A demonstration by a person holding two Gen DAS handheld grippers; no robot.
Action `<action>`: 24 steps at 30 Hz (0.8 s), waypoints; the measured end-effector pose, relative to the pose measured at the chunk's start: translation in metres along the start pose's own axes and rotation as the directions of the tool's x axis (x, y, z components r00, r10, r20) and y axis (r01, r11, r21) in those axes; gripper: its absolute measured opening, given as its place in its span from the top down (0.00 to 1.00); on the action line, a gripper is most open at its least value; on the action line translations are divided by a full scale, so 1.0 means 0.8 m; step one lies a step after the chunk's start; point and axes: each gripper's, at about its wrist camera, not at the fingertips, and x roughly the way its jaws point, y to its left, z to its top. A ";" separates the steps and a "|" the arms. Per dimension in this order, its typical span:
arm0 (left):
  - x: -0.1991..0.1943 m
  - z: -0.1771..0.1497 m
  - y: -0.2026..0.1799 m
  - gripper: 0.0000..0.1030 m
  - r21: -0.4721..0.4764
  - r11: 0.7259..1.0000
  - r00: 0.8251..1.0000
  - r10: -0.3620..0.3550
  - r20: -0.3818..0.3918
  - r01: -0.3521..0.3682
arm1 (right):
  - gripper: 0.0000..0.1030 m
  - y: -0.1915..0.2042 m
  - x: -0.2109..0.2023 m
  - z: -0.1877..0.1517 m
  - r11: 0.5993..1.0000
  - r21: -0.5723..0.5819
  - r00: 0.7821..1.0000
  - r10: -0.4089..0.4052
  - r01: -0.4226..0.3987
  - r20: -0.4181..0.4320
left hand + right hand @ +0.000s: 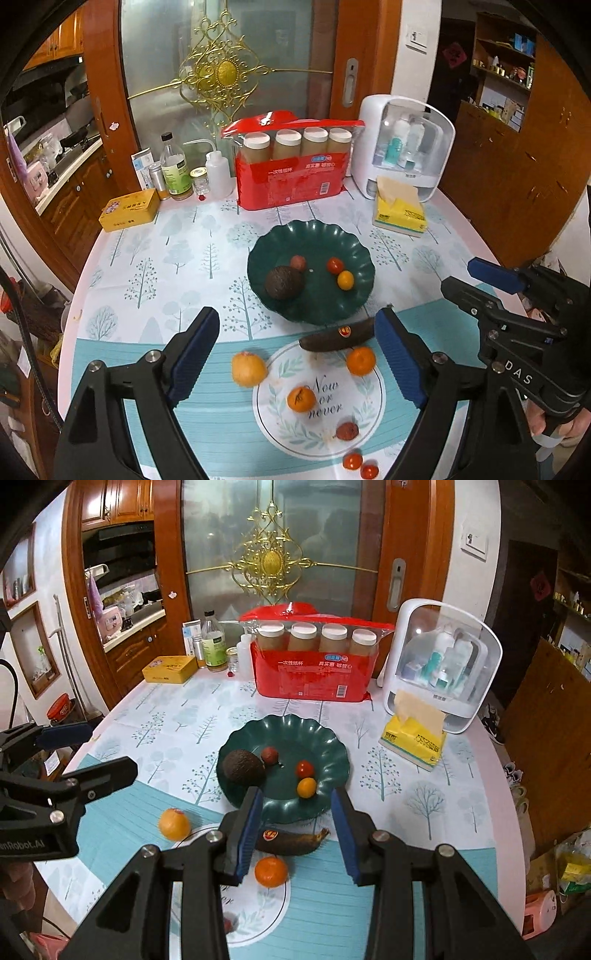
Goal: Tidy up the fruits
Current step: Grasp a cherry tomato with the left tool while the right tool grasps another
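A dark green plate point(354, 240) point(332, 746) holds an avocado point(283, 282) point(242, 767), a small reddish fruit point(297, 262), a cherry tomato point(335, 264) and a small yellow fruit point(345, 279). In front of it on the table lie a dark brown banana point(332, 338) point(291, 842), two tangerines point(361, 360) point(301, 398), a larger orange point(248, 369) point(173, 824), a shrivelled red fruit point(347, 431) and two cherry tomatoes point(360, 466). My left gripper point(297, 358) is open and empty above the loose fruit. My right gripper point(295, 830) is open and empty, its jaws either side of the banana and a tangerine point(270, 871).
At the back of the table stand a red pack of paper cups point(295, 173), a white cosmetics box point(406, 147), a yellow tissue pack point(400, 210), several bottles point(177, 166) and a yellow tin point(129, 208). The table edge curves away left and right.
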 end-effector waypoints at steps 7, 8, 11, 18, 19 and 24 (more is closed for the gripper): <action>-0.021 -0.031 -0.028 0.16 0.051 0.999 1.000 0.003 0.017 -0.004 | 0.62 0.006 -0.027 -0.029 1.000 -0.007 1.000 0.024 -0.024 0.018; -0.022 -0.037 -0.032 0.14 0.058 0.998 1.000 0.005 0.018 -0.006 | 0.62 0.007 -0.030 -0.034 1.000 -0.008 0.999 0.029 -0.029 0.017; -0.022 -0.053 -0.040 0.14 0.077 0.997 1.000 0.013 0.014 -0.014 | 0.62 0.011 -0.034 -0.053 0.999 -0.004 0.999 0.055 -0.054 0.005; -0.003 -0.105 -0.044 0.14 0.065 0.998 0.999 -0.003 -0.047 0.006 | 0.62 0.027 -0.028 -0.108 0.996 -0.035 0.996 0.084 -0.085 -0.040; 0.002 -0.116 -0.042 0.14 0.066 0.998 0.998 0.002 -0.061 0.002 | 0.62 0.030 -0.026 -0.118 0.995 -0.042 0.995 0.087 -0.089 -0.050; 0.027 -0.168 -0.037 0.14 0.073 0.997 0.991 0.013 -0.133 -0.004 | 0.62 0.042 -0.007 -0.172 0.989 -0.069 0.986 0.119 -0.127 -0.114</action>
